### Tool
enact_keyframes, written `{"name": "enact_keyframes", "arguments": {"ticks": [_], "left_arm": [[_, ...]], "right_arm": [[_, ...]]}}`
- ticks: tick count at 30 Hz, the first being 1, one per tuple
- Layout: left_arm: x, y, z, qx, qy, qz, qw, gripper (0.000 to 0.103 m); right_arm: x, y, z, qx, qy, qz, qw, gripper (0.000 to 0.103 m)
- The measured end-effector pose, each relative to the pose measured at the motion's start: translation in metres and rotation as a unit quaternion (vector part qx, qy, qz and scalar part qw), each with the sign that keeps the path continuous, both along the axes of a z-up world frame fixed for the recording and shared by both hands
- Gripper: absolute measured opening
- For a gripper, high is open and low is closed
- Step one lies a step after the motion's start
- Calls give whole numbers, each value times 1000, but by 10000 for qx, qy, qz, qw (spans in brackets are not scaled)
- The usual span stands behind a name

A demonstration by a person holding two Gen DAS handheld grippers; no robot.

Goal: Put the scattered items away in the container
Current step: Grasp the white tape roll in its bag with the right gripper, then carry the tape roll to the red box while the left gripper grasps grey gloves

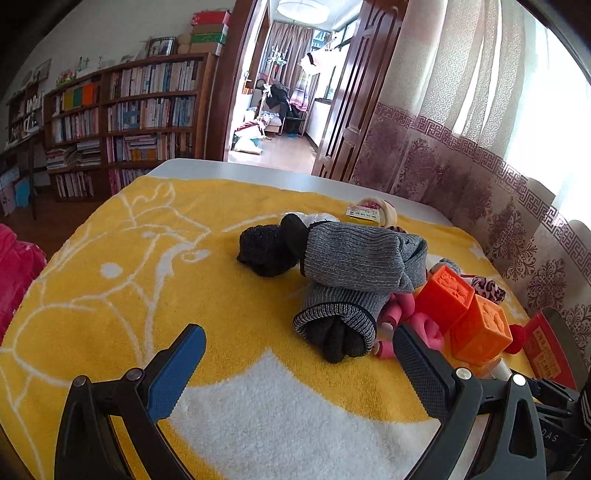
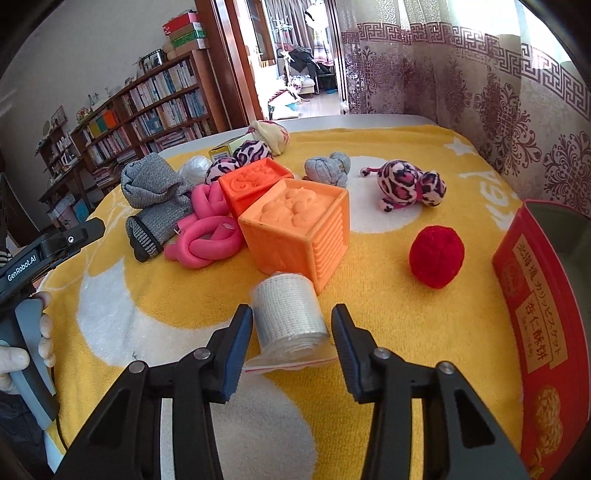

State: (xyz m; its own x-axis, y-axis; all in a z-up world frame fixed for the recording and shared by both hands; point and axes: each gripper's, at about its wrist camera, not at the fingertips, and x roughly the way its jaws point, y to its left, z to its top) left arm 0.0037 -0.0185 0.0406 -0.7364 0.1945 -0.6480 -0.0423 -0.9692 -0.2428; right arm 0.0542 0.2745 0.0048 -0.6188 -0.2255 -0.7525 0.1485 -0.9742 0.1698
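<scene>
We are in a lived-in home, in a room that serves as a study or sitting room: a long wooden bookshelf (image 1: 125, 122) packed with books lines the wall, with gift boxes (image 1: 208, 33) stacked on top. Patterned curtains (image 1: 461, 155) cover a bright window, and an open wooden doorway (image 1: 280, 92) shows us a further room with clothes hanging on a rack.

Both tongs, left tongs (image 1: 299, 345) and right tongs (image 2: 291, 326), are black linkage frames with silver rivets and blue ribbed pads. The left handle is grey, marked "GenRobot.AI", trailing a black cable.
</scene>
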Motion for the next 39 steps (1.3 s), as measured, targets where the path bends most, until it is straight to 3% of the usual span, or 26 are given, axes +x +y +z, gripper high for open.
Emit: {"name": "enact_keyframes", "arguments": {"ticks": [6,12,15,22,26,32,37,39], "left_arm": [[0,10,10,-147,-16,-112,9998,102],[-13,41,27,-712,31,-523,9961,103],[-30,55,29,-857,-140,-624,9943,102],[-69,64,18,-1051,-311,-246,9937,103],[-70,73,4,-966,-364,-296,9942,103],[-70,88,-7,-1356,-353,-393,9894,103],[-80,60,-2,-871,-271,-86,9958,102],[-83,48,-4,-685,-335,-8,9971,93]], "right_arm": [[-1,4,-2,-135,-74,-34,9999,49],[-1,7,-3,-257,-133,-56,9996,49],[-2,9,-4,-321,-171,-77,9993,49],[-3,11,-6,-417,-253,-86,9988,49],[-4,12,-7,-433,-261,-81,9987,49],[-4,11,-7,-410,-270,-76,9988,49],[-4,13,-6,-465,-294,-59,9985,49],[-4,13,-7,-472,-294,-59,9984,49]]}}
